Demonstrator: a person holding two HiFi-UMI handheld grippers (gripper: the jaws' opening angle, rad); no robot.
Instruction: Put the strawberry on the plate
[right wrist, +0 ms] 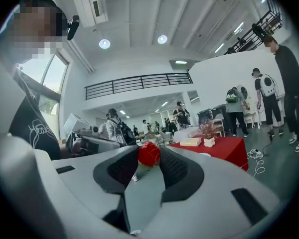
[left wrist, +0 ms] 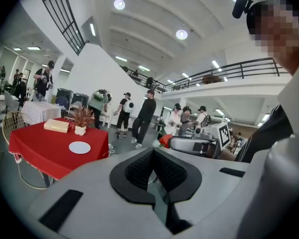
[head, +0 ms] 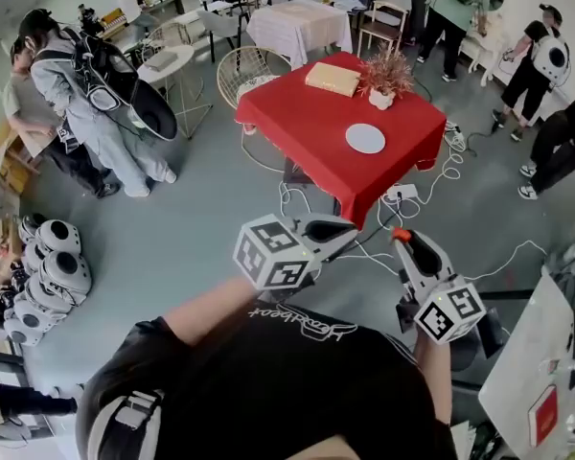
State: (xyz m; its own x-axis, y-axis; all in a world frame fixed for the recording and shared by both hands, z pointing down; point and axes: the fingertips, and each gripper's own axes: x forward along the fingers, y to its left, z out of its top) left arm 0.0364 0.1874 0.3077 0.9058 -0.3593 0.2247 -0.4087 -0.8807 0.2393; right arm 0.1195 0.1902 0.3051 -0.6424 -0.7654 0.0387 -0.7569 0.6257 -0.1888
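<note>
Strawberry (right wrist: 149,153) is clamped between the pad tips of the right gripper (right wrist: 150,158). At nine o'clock of it, the left gripper (left wrist: 152,156) is held with jaws together. Grey floor (head: 201,209), crossed by white cables (head: 441,185) at one o'clock, is left open ahead. At twelve o'clock the white plate (head: 365,138) is set on the red table (head: 297,113), toward its near-right edge.
</note>
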